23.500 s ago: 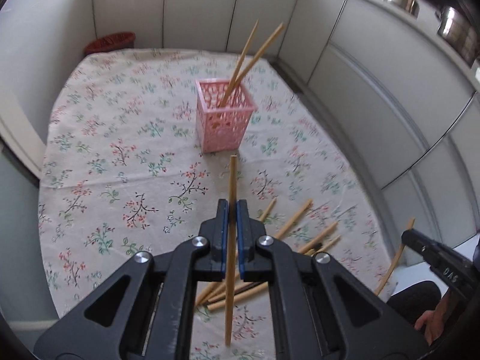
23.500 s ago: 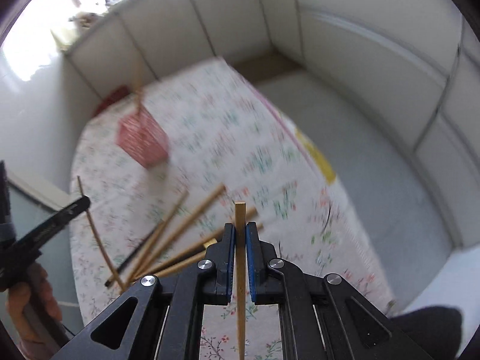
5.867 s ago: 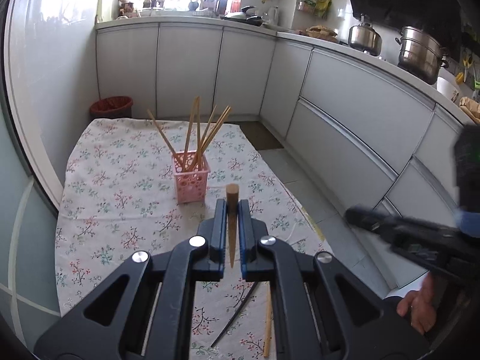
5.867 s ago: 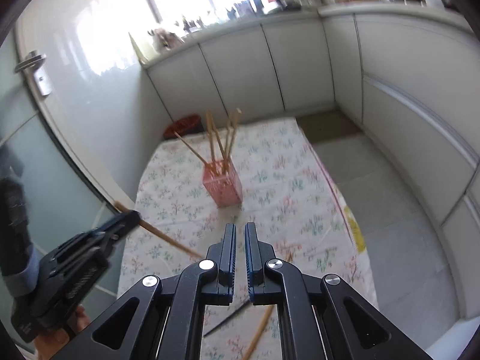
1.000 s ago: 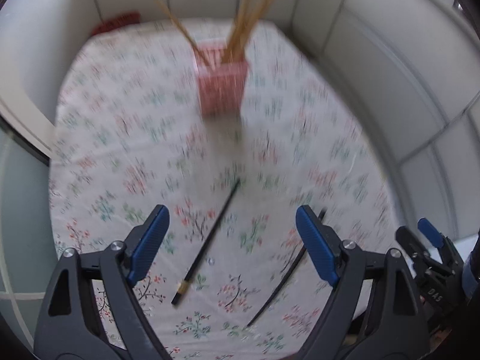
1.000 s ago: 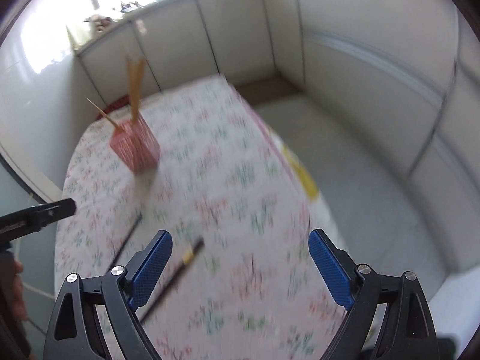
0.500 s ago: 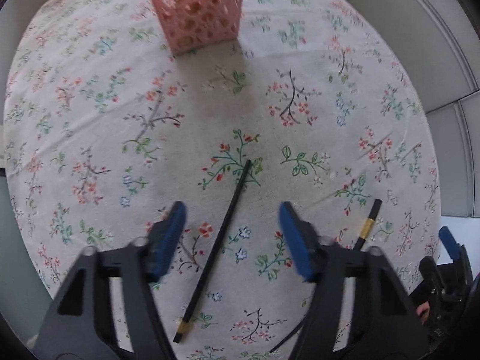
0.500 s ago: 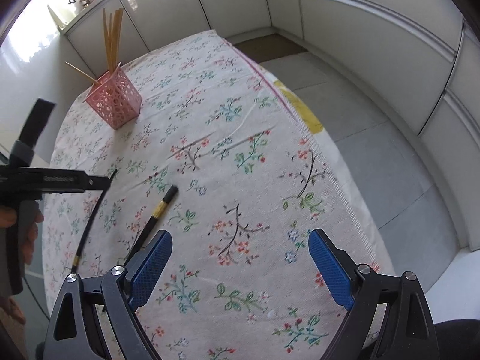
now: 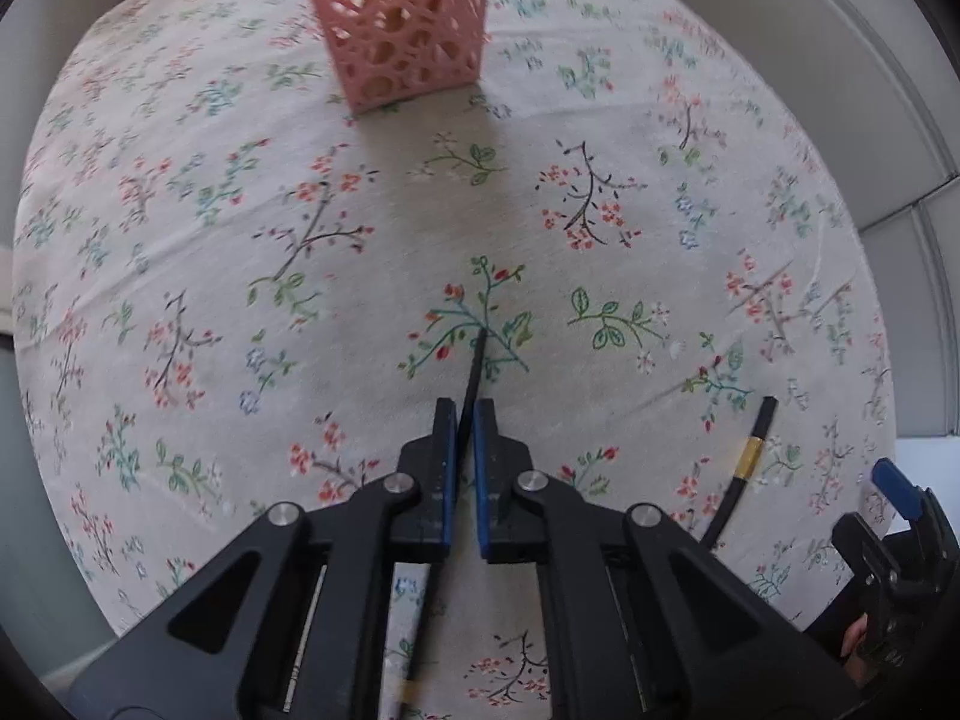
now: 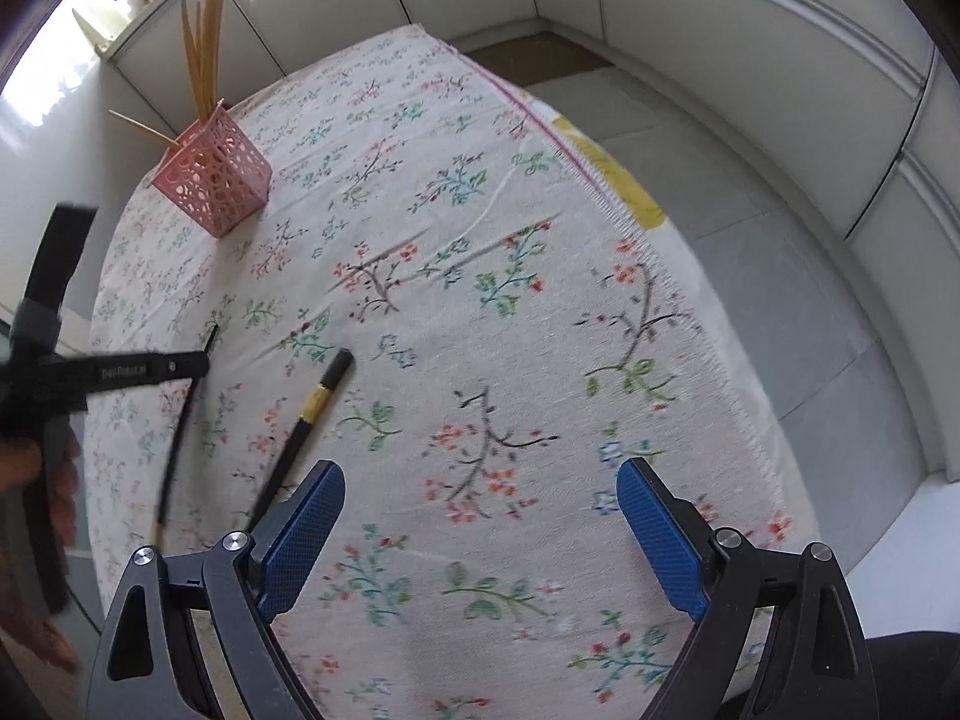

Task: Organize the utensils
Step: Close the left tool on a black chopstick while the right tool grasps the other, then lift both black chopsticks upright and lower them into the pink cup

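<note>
Covering the tabletop (image 10: 636,228) is a floral cloth (image 9: 600,120), with white cabinets (image 10: 750,30) and grey floor (image 10: 810,312) past its right edge. Your pink basket (image 9: 399,18) stands near the far edge, wooden chopsticks (image 10: 204,42) upright inside. Your left claw (image 9: 467,414) is clenched on a black chopstick (image 9: 475,363) whose tip points at the basket. A second black chopstick (image 10: 309,414) with a gold band lies on the cloth just right of it. Your right claw (image 10: 480,516) is spread wide and holds nothing, over the near right part of the tabletop.
</note>
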Available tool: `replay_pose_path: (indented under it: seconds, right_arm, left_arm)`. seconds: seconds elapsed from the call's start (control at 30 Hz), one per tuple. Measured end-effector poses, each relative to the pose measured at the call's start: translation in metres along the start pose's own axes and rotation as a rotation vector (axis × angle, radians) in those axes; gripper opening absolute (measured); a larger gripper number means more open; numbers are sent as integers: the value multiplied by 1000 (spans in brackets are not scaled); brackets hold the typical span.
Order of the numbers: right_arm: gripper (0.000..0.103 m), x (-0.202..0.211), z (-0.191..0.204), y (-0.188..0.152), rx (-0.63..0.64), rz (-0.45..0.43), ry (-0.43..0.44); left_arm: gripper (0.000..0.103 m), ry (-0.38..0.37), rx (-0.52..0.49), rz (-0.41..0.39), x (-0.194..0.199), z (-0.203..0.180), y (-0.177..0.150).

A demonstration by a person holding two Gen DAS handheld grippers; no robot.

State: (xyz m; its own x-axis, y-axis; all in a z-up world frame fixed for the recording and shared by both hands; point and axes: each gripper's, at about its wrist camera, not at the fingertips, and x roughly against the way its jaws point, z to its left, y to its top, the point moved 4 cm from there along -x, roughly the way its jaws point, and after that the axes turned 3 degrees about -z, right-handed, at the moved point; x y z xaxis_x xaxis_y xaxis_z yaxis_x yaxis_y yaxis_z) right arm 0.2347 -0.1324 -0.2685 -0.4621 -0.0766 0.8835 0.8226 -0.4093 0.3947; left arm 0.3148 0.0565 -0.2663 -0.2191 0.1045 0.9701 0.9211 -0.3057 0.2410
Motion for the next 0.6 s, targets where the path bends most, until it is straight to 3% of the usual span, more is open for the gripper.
replay_pose_path:
  seconds: [0.13,0.27,0.3,0.43,0.53,0.57,0.6]
  right_arm:
    - [93,-9,17,9,-27,49,-1]
    - [87,-41,48,17,-58,167,-34]
    - [86,-44,53,19,-62,162,-81]
    - [79,-55,84,22,-67,177,-128]
    - [65,-57,96,21,-42,159,-176]
    - [52,-57,101,21,-15,145,-194]
    - [31,-57,105,21,2,138,-196]
  left_arm:
    - [5,-46,45,-83,30,7,-18]
    - [5,-39,60,-155,62,18,-32]
    - [5,-31,64,-176,72,23,-37]
    - [5,-28,79,-213,92,40,-43]
    - [5,-36,87,-206,85,45,-36]
    - [6,-43,99,-200,83,47,-36]
    - [12,-52,107,-191,78,46,-32]
